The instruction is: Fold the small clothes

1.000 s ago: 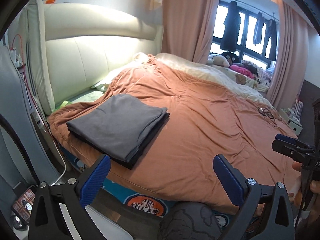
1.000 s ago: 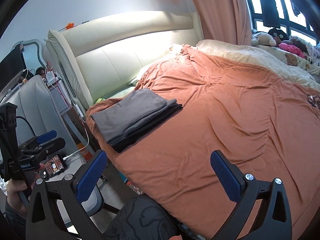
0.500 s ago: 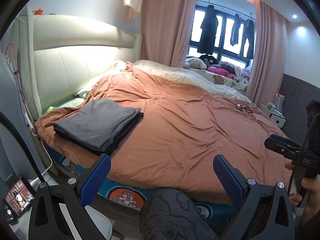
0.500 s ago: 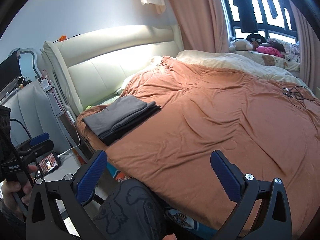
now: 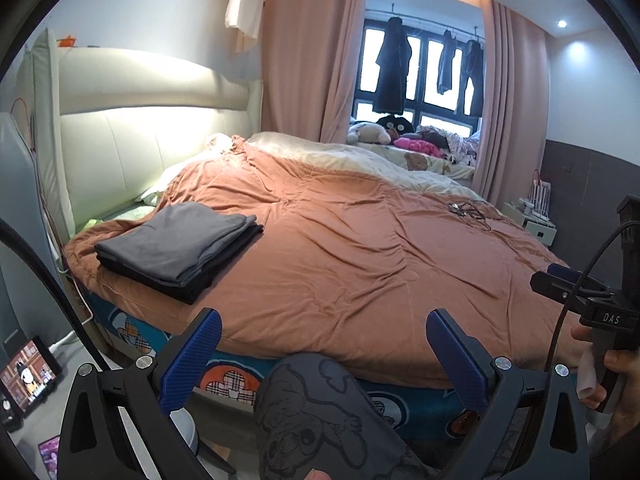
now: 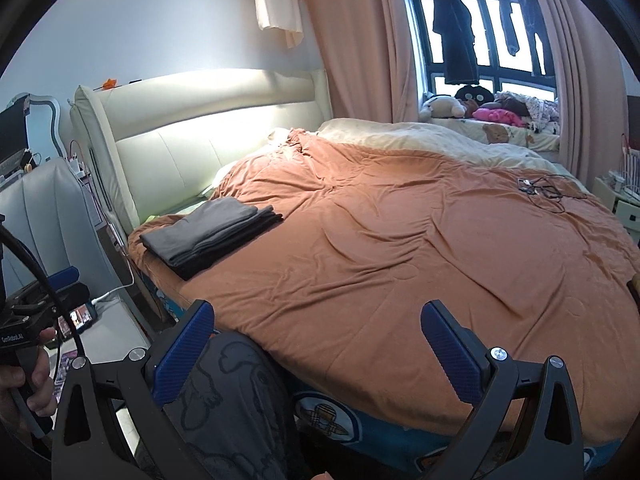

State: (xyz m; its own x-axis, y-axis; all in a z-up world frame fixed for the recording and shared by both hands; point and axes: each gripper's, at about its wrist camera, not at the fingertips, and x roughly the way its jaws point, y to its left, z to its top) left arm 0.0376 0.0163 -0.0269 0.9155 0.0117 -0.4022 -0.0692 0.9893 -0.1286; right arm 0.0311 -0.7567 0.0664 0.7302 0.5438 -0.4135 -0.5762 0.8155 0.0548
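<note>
A stack of folded clothes [image 5: 176, 246] lay on the orange duvet [image 5: 360, 248] near the bed's left corner, beside the headboard [image 5: 132, 148], its long axis running from the near edge diagonally toward the far right. The left gripper [image 5: 320, 356] stood wide and empty, as did the right gripper [image 6: 316, 350]. "DAS" showed on the right gripper's body in the left view.

matt grey cloth stack [image 5: 176, 246] on a soft, creased rust duvet [image 5: 360, 248]; smooth padded headboard [image 5: 132, 148].
</note>
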